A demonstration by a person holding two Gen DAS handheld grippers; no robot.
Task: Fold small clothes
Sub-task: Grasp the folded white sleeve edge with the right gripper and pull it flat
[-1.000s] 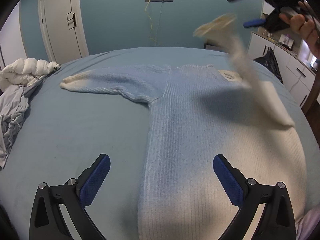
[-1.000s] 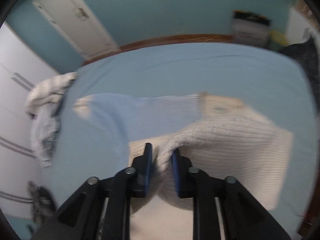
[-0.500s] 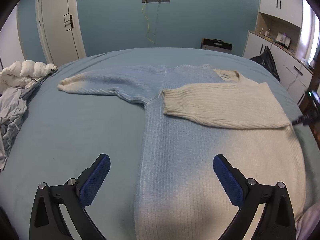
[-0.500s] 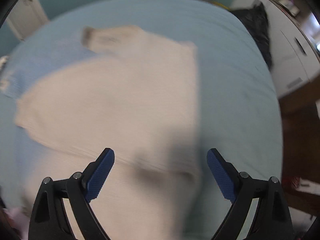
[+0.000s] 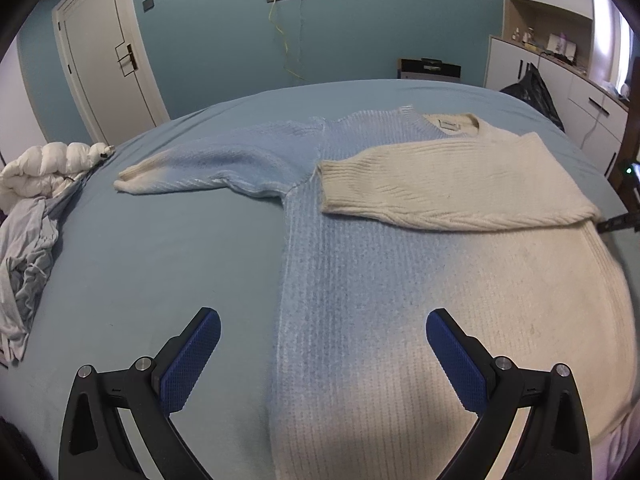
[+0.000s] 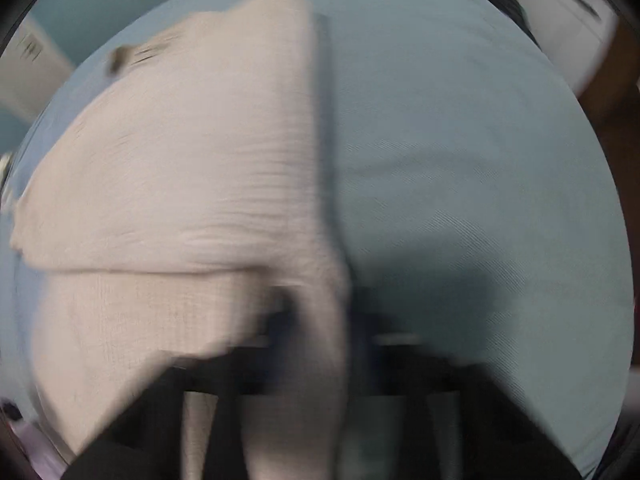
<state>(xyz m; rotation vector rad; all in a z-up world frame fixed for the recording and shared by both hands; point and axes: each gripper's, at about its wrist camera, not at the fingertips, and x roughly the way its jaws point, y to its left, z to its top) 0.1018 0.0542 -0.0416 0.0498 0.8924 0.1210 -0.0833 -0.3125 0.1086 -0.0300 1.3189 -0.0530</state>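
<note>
On the blue bed [image 5: 152,264] a knit sweater [image 5: 380,300] lies flat, collar toward the far wall, its body shading from blue on one side to cream on the other; one sleeve [image 5: 452,184], cream, is folded across the chest, cuff pointing toward the blue side; the other sleeve [image 5: 208,164], blue with a cream cuff, stretches straight out over the sheet; a label shows inside the collar. Left gripper [image 5: 322,354]: jaws spread wide, holding nothing, poised above the lower part of the sweater, one blue pad over bare sheet and the other over the knit. Right gripper [image 6: 320,344]: seen only through heavy motion blur in the right wrist view; its dark fingers stand close together at the cream edge of the sweater [image 6: 180,168], with knit appearing to run between them, though whether they grip it cannot be told; a dark tip at the right edge of the left wrist view, beside the folded sleeve's shoulder, seems to be the same tool. Crumpled at the left edge of the bed: a white puffy jacket [image 5: 44,168] and grey cloth [image 5: 24,264]. Background: white door [image 5: 104,60], teal wall, black bag [image 5: 534,92] against white cabinets [image 5: 576,92].
</note>
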